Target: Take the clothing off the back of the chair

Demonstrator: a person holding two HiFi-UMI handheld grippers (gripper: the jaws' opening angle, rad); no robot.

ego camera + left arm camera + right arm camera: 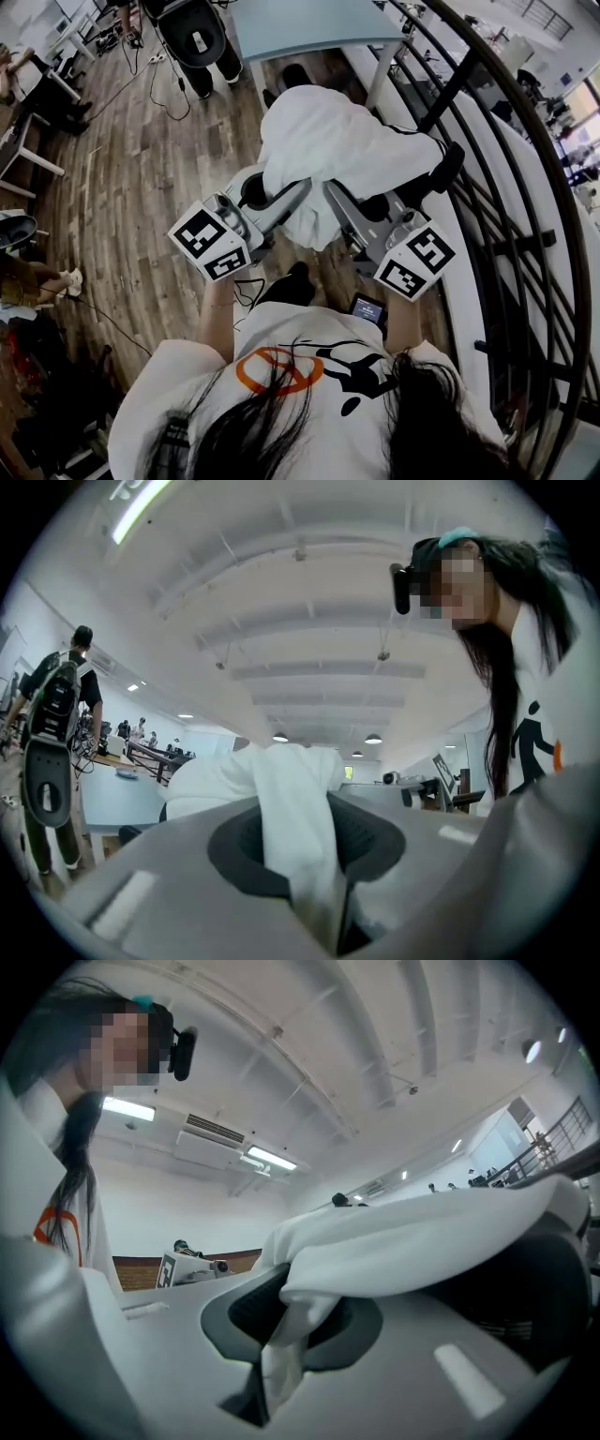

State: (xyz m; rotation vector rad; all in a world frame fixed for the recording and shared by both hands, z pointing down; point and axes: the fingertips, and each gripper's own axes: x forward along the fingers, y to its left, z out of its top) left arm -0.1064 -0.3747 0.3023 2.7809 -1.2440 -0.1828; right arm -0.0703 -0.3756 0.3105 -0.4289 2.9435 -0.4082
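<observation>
**Q:** What was held by each gripper?

**A:** The fingers of the left gripper were closed on a fold of the white garment, with the cloth pinched between the dark pads. The fingers of the right gripper were likewise closed on a hanging strip of the same garment, just beside the left grasp.

**Q:** Where was the garment located?

**A:** It was draped over the back of the chair, ahead of the person. Black chair parts were exposed at its right edge and under its near hem.

**Q:** How far was the task judged to be advanced?

**A:** The two-point grasp was judged complete. The removal was judged not yet done, since most of the cloth was seen resting on the chair back. By that judgement, the garment was left to be lifted and drawn clear of the chair.
</observation>
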